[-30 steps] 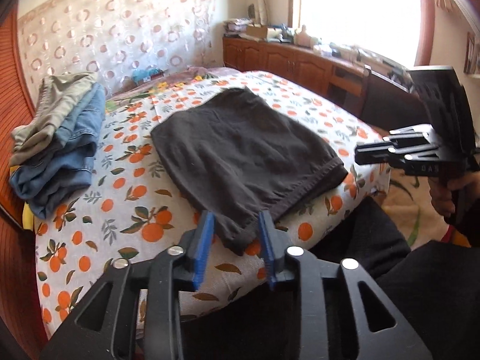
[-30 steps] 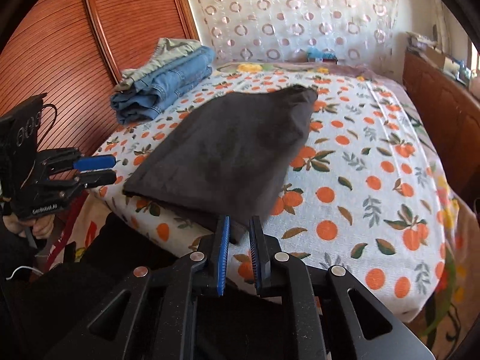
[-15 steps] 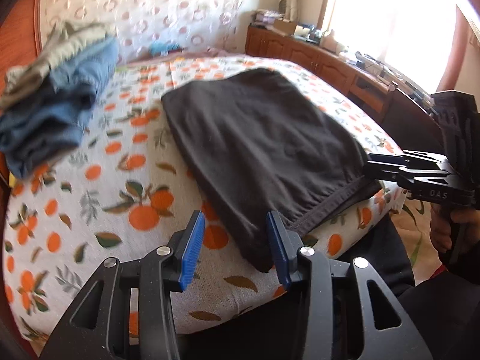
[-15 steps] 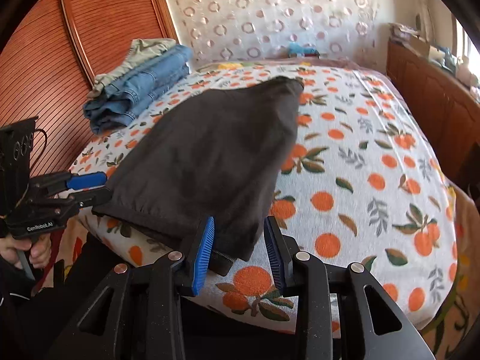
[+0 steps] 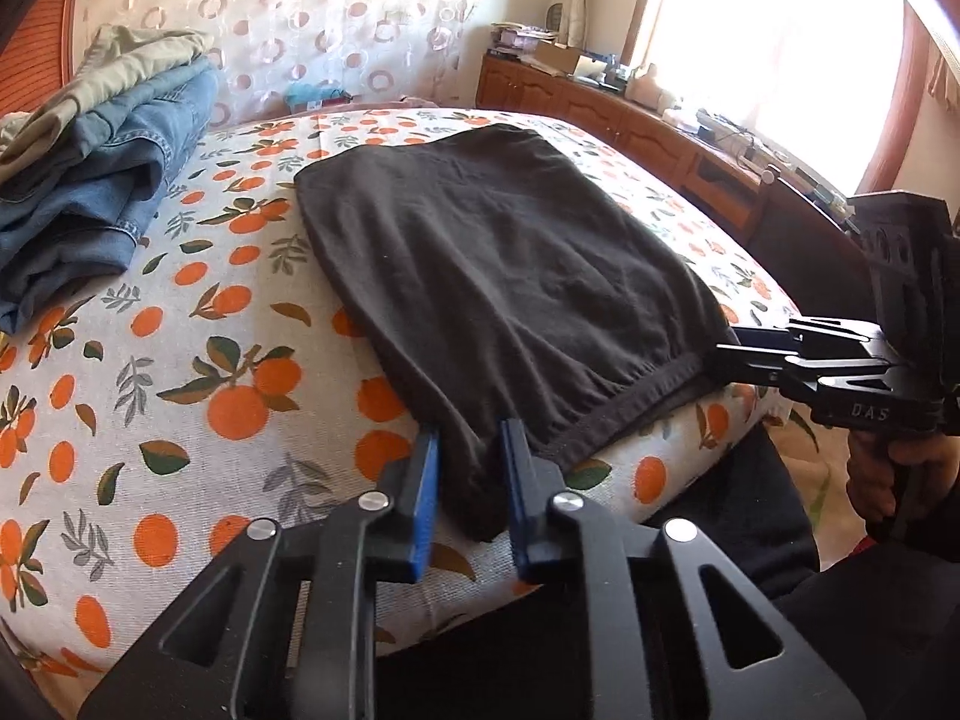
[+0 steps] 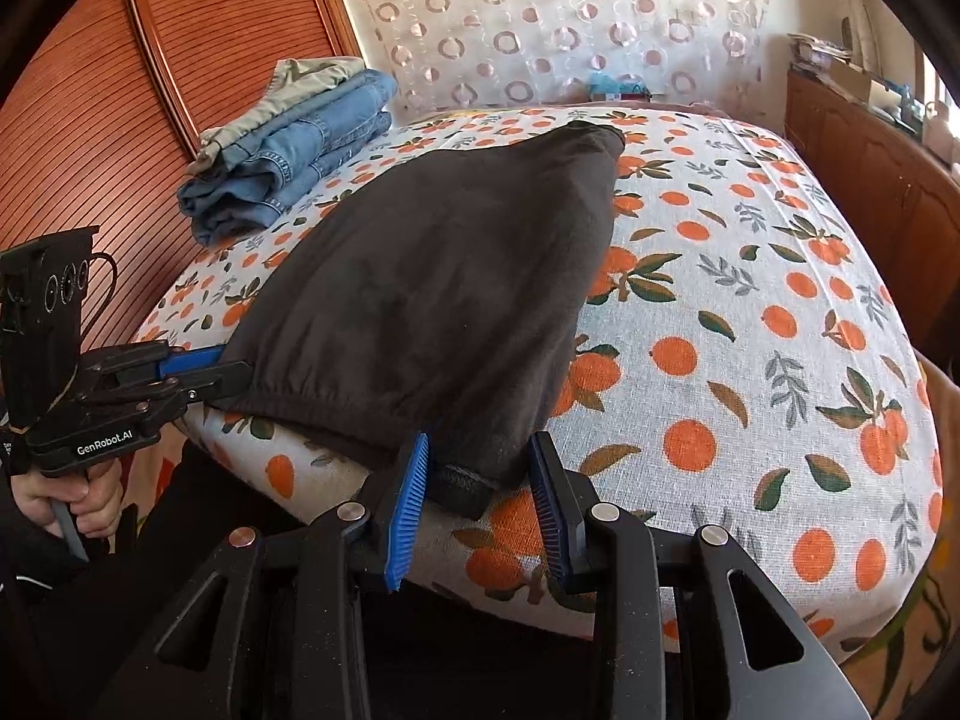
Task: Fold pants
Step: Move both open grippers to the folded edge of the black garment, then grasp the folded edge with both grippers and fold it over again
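Dark brown pants (image 5: 498, 276) lie folded flat on the bed, waistband toward the near edge; they also show in the right wrist view (image 6: 432, 300). My left gripper (image 5: 468, 480) is open, its blue pads on either side of the near left corner of the pants. My right gripper (image 6: 477, 486) is open, its pads on either side of the near right corner. Each gripper also shows in the other's view, the left gripper (image 6: 216, 369) and the right gripper (image 5: 738, 345), at the waistband corners.
The bed has an orange-print sheet (image 6: 750, 312). A stack of folded jeans and khaki pants (image 5: 102, 168) lies at the far left by the wooden headboard (image 6: 150, 120). A wooden cabinet (image 5: 630, 120) with clutter stands beyond the bed near a bright window.
Both grippers have moved forward to the pants' near corners. The right gripper opened from nearly shut; its pads and the left's now flank the cloth.
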`<state>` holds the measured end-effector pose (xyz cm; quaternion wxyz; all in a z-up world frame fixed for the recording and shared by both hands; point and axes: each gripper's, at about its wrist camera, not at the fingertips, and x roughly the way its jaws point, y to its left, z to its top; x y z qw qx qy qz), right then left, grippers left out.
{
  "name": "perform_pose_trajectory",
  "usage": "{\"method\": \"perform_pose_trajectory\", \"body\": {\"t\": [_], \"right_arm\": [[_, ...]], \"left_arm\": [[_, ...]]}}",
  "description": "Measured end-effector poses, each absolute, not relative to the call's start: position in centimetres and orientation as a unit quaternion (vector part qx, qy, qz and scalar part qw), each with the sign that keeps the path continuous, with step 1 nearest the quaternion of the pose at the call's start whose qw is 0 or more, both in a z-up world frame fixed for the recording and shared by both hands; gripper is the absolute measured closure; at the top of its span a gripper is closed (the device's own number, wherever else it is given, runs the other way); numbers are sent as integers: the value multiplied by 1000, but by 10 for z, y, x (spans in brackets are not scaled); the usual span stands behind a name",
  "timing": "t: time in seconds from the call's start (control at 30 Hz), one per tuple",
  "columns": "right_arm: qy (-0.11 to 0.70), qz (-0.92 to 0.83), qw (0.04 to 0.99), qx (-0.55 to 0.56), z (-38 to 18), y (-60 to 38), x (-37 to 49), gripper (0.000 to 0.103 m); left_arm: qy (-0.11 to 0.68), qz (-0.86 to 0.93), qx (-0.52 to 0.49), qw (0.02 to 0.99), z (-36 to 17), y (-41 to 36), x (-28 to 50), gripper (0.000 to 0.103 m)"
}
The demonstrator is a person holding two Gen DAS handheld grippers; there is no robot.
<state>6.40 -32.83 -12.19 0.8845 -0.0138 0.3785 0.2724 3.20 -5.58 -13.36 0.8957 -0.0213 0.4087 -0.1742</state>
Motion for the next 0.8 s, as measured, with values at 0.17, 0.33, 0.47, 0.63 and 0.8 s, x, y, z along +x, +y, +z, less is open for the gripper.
{"method": "perform_pose_trajectory", "body": {"t": [0.17, 0.33, 0.47, 0.63, 0.8], "right_arm": [[378, 291, 879, -33, -117, -325, 62, 94], [359, 304, 883, -5, -92, -334, 76, 95], [342, 313, 886, -5, -67, -332, 99, 95], [338, 314, 887, -15, -51, -321, 146, 94], [349, 309, 884, -14, -53, -310, 194, 94]], "left_arm": [[421, -192, -23, 887, -130, -58, 33, 96], [410, -202, -24, 889, -106, -54, 48, 96], [397, -193, -12, 897, -81, -51, 76, 96], [402, -184, -21, 897, -76, -42, 127, 96], [410, -174, -18, 895, -81, -41, 173, 96]]}}
